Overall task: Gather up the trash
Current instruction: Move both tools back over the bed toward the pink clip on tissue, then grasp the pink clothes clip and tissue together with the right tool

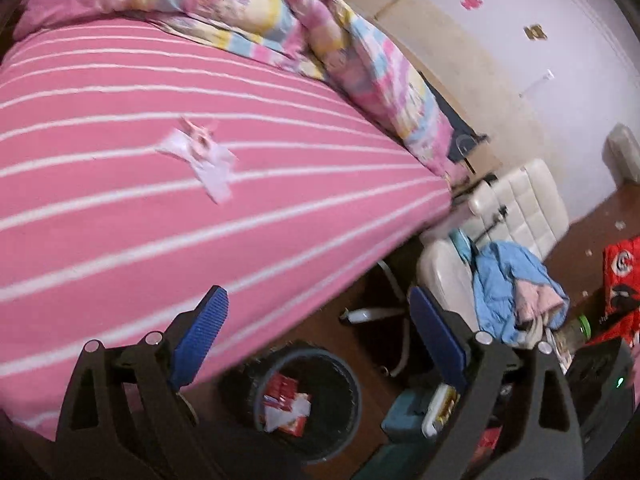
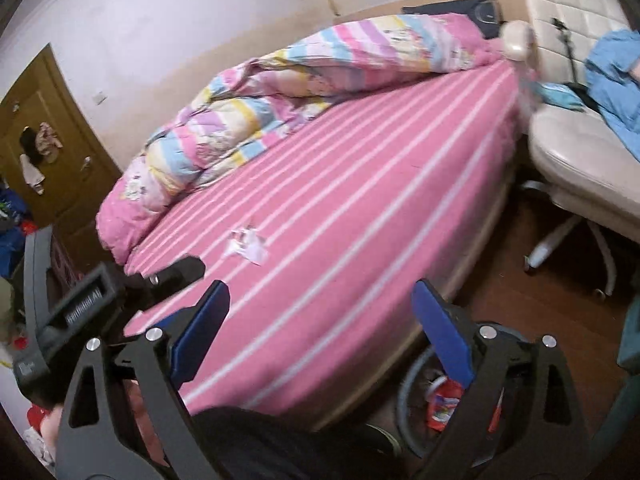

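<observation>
A bed (image 1: 200, 220) with a pink sheet striped in white fills most of both views, and a rumpled quilt (image 1: 280, 20) in pink, yellow and blue lies bunched along its far side against a pale wall (image 2: 180, 32). A crumpled scrap of white and pink wrapper (image 1: 200, 156) lies alone on the open middle of the sheet, well apart from the quilt. On the dark wooden floor (image 2: 540, 312) just beside the near edge of the bed stands a round bin (image 1: 308, 400) with red and white packets already inside. To the right sits a cream padded chair (image 1: 516, 208) with blue clothing (image 1: 512, 280) heaped on its seat, and a brown door (image 2: 44, 128) shows at the far left of the right wrist view. The left gripper (image 1: 316, 304) hangs over the bed's near edge above the bin, its blue-padded jaws spread wide and holding nothing. The right gripper (image 2: 320, 296) hovers over the same edge, jaws equally wide and holding nothing, with the wrapper lying beyond its left finger.
</observation>
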A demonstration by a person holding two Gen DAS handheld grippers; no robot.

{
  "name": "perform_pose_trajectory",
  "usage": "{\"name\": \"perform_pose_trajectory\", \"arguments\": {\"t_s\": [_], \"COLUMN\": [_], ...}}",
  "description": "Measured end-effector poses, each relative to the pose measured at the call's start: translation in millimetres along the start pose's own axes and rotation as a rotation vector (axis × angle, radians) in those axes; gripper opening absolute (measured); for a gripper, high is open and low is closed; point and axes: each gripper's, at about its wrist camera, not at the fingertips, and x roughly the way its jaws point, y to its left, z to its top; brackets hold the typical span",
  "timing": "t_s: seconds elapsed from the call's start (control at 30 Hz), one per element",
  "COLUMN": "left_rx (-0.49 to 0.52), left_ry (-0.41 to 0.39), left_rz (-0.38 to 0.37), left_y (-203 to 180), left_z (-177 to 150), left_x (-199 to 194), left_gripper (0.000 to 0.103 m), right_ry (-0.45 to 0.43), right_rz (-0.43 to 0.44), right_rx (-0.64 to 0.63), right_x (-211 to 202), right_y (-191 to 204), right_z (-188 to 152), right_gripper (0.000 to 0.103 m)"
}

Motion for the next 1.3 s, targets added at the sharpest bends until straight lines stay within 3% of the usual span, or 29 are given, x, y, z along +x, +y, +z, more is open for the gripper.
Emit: {"name": "perform_pose_trajectory", "arguments": {"t_s": [0.37, 0.43, 0.57, 0.87, 1.07, 1.13, 1.2, 1.3], "left_rx": [-0.024, -0.016, -0.032, -0.010, 0.017, 0.035, 0.058, 0.086], "left_ry": [-0.045, -0.050, -0.043, -0.008, 0.025, 0.036, 0.056, 0.097], "left_rz": [0.113, 0.130, 0.142, 0.173, 0.162, 0.153, 0.149, 0.158], "left_y": [71.3, 78.8, 98.9, 128.0, 134.4, 134.8, 134.3, 136.5], "left_z": [55.4, 63.3, 70.4, 104.3, 126.2, 132.9, 136.1, 139.7], "left_x": [16.0, 22.7, 36.8, 83.9, 111.6, 121.3, 129.9, 145.6], "left_gripper": [0.090, 0.090, 0.090, 0.089, 0.088, 0.087, 0.071, 0.068], "right_ry": [0.076, 0.055, 0.078, 0.191, 0.198, 0.216, 0.247, 0.287], "right_rz": [0.029, -0.012, -0.016, -0.024, -0.026, -0.011, -0.016, -0.024], "right_rx": [-0.108, -0.104, -0.071, -0.190, -0.302, -0.325, -0.344, -0.341], "right_x": [88.5, 101.9, 130.7, 213.9, 245.8, 258.5, 270.2, 285.8], "right_y": [72.0, 75.3, 73.8, 74.1, 86.3, 89.3, 90.7, 90.4], "right_z": [21.5, 19.7, 15.9, 12.5, 13.3, 13.8, 12.7, 15.2], "right_gripper": [0.095, 0.095, 0.095, 0.095, 0.095, 0.087, 0.069, 0.060]}}
